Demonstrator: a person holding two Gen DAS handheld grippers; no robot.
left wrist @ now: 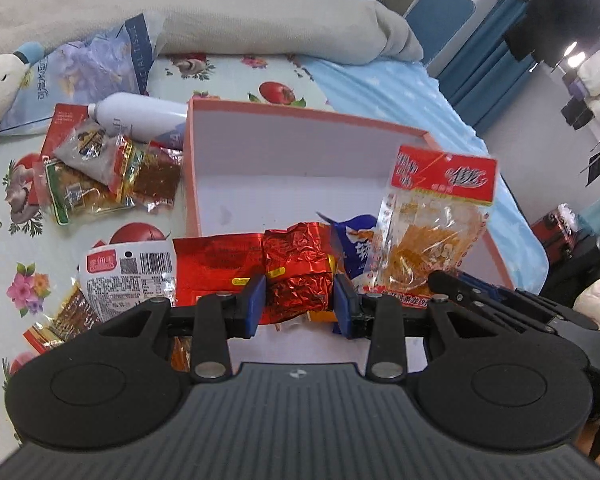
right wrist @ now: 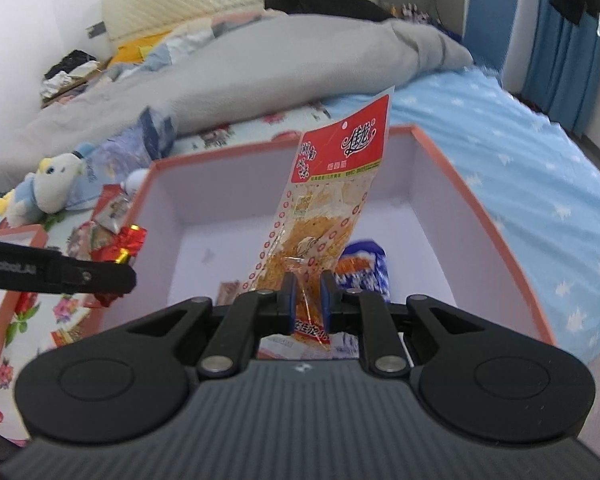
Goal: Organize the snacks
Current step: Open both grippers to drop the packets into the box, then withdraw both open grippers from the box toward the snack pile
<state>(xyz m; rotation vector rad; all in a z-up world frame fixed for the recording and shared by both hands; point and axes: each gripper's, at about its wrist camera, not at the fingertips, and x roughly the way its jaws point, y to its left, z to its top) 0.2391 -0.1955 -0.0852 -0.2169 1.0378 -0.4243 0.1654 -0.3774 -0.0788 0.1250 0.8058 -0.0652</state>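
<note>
I've barely begun: my left gripper (left wrist: pixel 300 300) jaws clamp a red foil packet (left wrist: pixel 298 268), my right gripper (right wrist: pixel 308 300) jaws pinch a clear red-topped snack bag (right wrist: pixel 332 200) above the pink box (right wrist: pixel 480 216), which holds only a blue packet (right wrist: pixel 364 268), while a heap of snacks (left wrist: pixel 108 176) waits on the bed.

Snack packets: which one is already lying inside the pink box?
The blue and white packet lies on the floor of the pink box. The crumpled red foil packet and the clear red-topped packet are each held in a gripper.
</note>
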